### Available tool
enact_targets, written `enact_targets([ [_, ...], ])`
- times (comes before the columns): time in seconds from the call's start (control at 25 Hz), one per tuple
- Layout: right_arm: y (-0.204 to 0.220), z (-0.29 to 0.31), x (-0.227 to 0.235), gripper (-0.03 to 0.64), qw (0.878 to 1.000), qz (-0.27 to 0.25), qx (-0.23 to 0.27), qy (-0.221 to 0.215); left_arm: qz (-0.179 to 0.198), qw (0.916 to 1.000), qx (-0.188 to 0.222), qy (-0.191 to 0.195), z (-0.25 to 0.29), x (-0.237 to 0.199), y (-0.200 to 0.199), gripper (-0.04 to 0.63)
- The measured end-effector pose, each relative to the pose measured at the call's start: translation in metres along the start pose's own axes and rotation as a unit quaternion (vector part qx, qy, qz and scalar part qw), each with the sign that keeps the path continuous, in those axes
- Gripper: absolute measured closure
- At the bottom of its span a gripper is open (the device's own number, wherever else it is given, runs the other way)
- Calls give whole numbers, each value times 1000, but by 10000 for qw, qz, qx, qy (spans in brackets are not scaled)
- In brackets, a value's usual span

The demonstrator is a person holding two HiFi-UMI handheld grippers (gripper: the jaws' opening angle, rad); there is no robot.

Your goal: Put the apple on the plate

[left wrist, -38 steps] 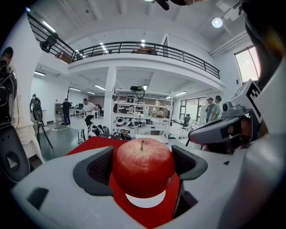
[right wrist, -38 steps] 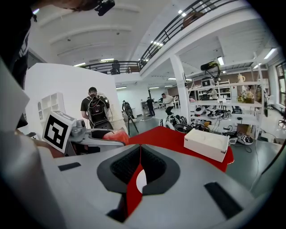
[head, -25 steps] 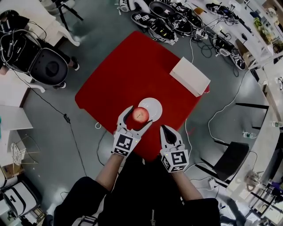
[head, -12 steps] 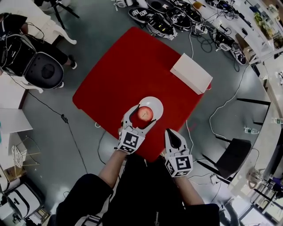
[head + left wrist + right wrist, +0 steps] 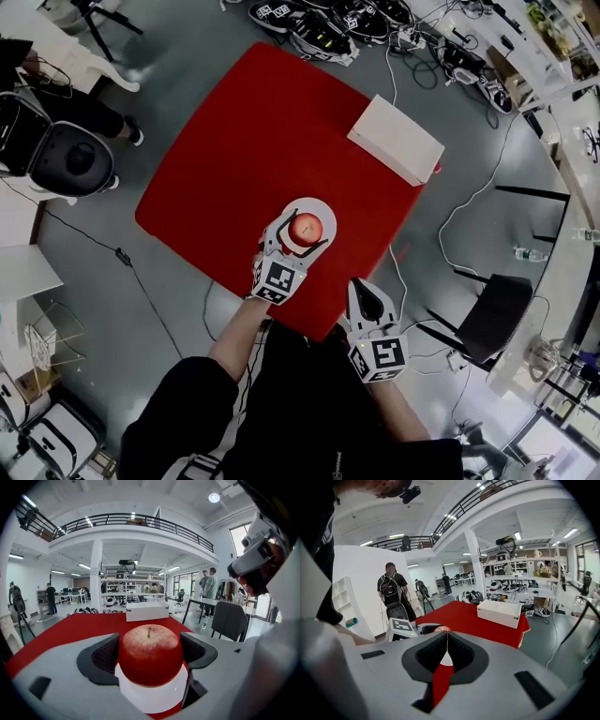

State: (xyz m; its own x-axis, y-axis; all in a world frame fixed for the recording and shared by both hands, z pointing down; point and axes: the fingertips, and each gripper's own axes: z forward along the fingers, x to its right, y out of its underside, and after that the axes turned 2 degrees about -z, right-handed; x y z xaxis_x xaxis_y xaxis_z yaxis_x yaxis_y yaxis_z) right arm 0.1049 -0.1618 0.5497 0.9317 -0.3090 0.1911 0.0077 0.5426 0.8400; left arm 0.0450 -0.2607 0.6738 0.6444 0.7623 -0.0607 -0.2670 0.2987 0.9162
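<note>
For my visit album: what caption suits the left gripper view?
The left hand-held gripper holds a red apple over a white plate on a red table.

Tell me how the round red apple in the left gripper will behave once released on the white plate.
The round red apple looks rigid: the jaws of the left gripper clamp its sides without visible denting. Its smooth skin may be slippery. Being round, it could roll on the flat white plate, though stem-up it probably settles.
</note>
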Motion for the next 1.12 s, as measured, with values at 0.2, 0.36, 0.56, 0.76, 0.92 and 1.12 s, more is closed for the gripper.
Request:
enact_targets([
  [0.2, 5, -5, 10, 604, 9998, 86, -61, 189, -93, 9998, -173, 4, 20, -7, 20, 187],
  [0.36, 10, -7, 13, 604, 9994, 144, -129, 277, 133, 9996, -255, 9, 32, -7, 31, 187],
  [0.56, 17, -11, 16, 604, 9989, 301, -220, 276, 289, 9995, -150, 57, 41, 0, 30, 187],
  [0.76, 22, -8, 14, 604, 9988, 331, -302, 205, 197, 9995, -256, 24, 46, -2, 41, 187],
  [0.92, 26, -7, 14, 604, 9986, 382, -332, 171, 213, 9995, -250, 26, 46, 0, 43, 186],
  [1.12, 28, -8, 9, 604, 9985, 406, -339, 115, 253, 9994, -232, 102, 44, 3, 45, 186],
])
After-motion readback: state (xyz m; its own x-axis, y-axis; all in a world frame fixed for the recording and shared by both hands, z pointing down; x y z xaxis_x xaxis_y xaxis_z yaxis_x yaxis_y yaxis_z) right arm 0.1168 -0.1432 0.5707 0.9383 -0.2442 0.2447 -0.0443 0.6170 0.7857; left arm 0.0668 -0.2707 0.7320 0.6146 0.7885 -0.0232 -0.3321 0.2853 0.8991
